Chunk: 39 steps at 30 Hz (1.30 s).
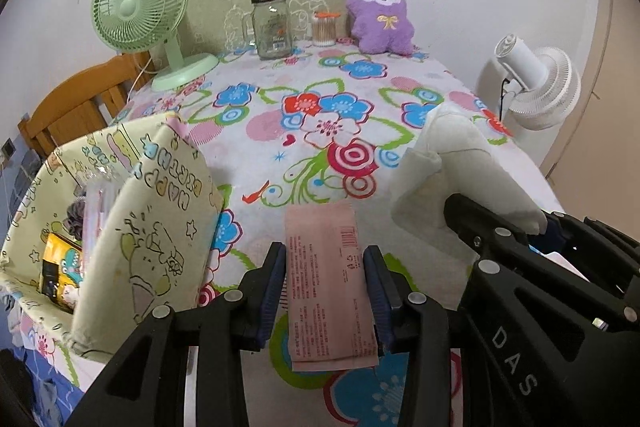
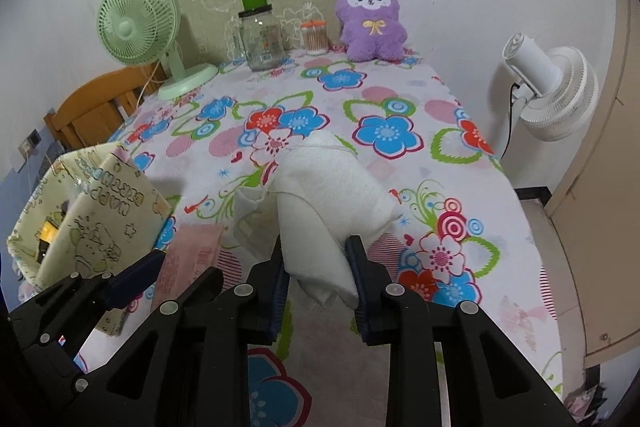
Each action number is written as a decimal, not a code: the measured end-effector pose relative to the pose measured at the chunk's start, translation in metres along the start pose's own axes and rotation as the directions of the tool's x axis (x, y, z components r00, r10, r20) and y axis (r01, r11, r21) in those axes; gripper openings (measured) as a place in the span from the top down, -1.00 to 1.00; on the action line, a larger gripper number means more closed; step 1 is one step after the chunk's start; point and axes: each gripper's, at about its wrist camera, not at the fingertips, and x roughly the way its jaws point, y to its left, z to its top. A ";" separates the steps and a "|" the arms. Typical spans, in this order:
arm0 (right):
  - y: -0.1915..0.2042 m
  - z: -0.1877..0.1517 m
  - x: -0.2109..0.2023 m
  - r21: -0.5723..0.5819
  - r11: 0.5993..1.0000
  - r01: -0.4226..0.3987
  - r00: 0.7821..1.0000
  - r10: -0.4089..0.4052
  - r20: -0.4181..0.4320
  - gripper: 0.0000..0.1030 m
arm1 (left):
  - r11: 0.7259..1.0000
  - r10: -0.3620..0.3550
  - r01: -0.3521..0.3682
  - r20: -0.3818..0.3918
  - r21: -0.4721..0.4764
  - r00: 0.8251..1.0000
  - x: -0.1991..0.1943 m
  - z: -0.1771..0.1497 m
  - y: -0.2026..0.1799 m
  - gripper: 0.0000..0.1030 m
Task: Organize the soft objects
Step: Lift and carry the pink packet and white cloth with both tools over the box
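We see the left gripper [image 1: 325, 291] clamped on a flat pink packet [image 1: 329, 283], its 2 pads pressing the long edges; the packet's near end hangs below the jaws, and its small print is too fine to read. The right gripper [image 2: 318, 281] is pinched narrow on a folded white cloth [image 2: 332, 203], which bulges up above the floral tablecloth [image 2: 384, 99]; its lower fold is hidden behind the pads. At the left stands a fabric storage bin [image 1: 148, 219], cut off by the frame edge, its contents only partly visible. A purple plush toy [image 1: 380, 13] sits at the table's far end against the wall, beside a glass jar [image 1: 272, 27].
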 end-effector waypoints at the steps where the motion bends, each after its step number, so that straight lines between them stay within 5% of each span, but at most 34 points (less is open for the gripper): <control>1: 0.000 0.000 -0.003 0.000 1.000 0.001 1.000 -0.001 0.006 0.41 | 1.000 -0.002 0.002 0.005 0.002 1.000 -0.003 0.001 -0.001 0.22; 26: 0.011 0.020 -0.094 0.005 1.000 0.025 0.982 -0.025 0.188 0.41 | 0.997 -0.046 0.036 0.162 0.065 0.986 -0.083 0.026 0.001 0.22; 39: 0.039 0.031 -0.109 -0.033 0.999 0.025 0.975 -0.017 0.222 0.41 | 0.997 -0.034 0.020 0.194 0.073 0.980 -0.098 0.034 0.026 0.22</control>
